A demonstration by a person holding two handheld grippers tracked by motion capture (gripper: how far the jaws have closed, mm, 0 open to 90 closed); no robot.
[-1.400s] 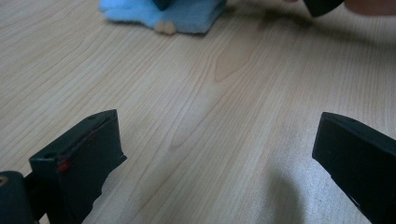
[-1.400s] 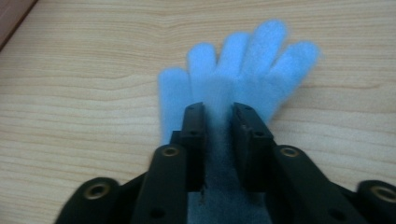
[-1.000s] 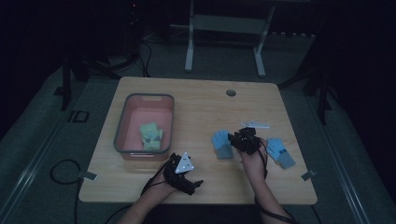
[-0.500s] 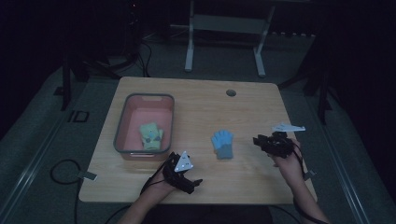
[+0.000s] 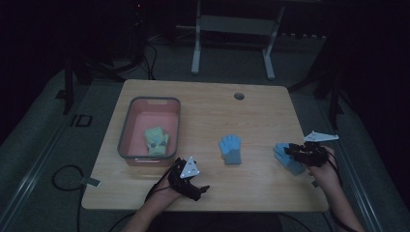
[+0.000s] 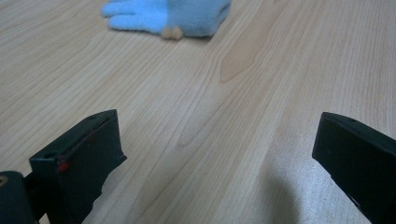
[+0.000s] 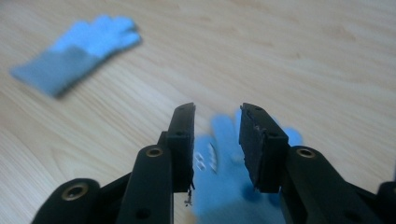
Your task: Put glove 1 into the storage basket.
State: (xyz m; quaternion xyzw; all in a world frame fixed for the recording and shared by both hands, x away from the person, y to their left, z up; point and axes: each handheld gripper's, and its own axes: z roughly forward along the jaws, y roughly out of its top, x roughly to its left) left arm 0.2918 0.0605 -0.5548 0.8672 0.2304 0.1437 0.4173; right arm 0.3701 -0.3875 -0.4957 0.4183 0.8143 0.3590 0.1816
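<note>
- At the left of the light wooden table sits a grey-rimmed pink plastic bin with a pale green knitted glove lying inside it.
- Just beside the bin's near corner we rest the left gripper on the table, where it has stayed over the last second; its jaws stand wide apart with nothing between them, as the left gripper view shows.
- Mid-table lies a light blue knitted glove with a grey cuff, flat, fingers pointing away from us, unmoved since half a second ago.
- Near the right edge we hold the right gripper over a second blue knitted glove; its jaws are part-open, straddling the glove's fingers without yet pinching them.
- A second ago this gripper hovered between the two gloves, then swung out past the right edge; now it is back on the right glove.
- To do this well, we judge, we should lower until both jaws flank a fold of fabric, close firmly, then lift straight.
</note>
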